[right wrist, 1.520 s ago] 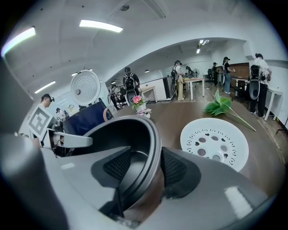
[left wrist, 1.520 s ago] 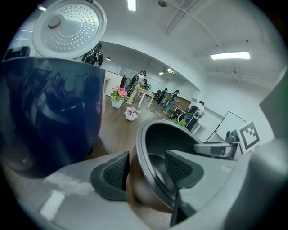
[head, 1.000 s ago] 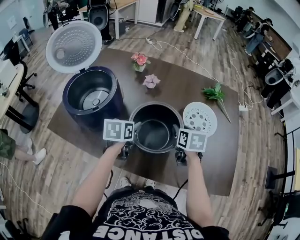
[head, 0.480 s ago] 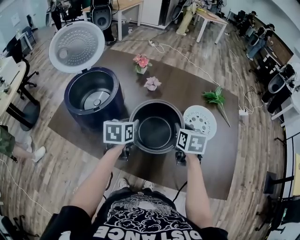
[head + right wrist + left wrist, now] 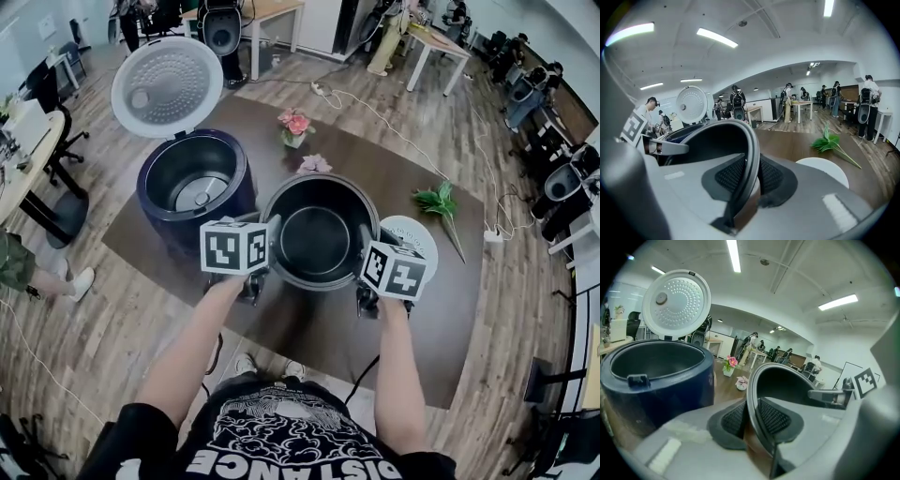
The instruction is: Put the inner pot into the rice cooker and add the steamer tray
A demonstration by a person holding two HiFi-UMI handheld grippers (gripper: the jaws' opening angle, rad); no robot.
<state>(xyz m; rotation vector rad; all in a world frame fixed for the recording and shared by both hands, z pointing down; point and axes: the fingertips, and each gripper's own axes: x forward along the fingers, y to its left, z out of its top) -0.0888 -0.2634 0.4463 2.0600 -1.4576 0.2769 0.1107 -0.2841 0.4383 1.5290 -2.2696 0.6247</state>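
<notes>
Rising off the desk (image 5: 281, 328), newly lifted inner pot (image 5: 319, 239): left hand-held gripper (image 5: 751, 416) clamps its nine-o'clock rim, right hand-held gripper (image 5: 749, 174) closing on the three-o'clock rim; transfer to the open rice cooker (image 5: 155, 214), ten o'clock, likely follows.

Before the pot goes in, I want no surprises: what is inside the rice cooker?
Inside the rice cooker only the round heating plate shows on its bare grey floor; no loose item is visible. The near wall hides the floor's front edge.
</notes>
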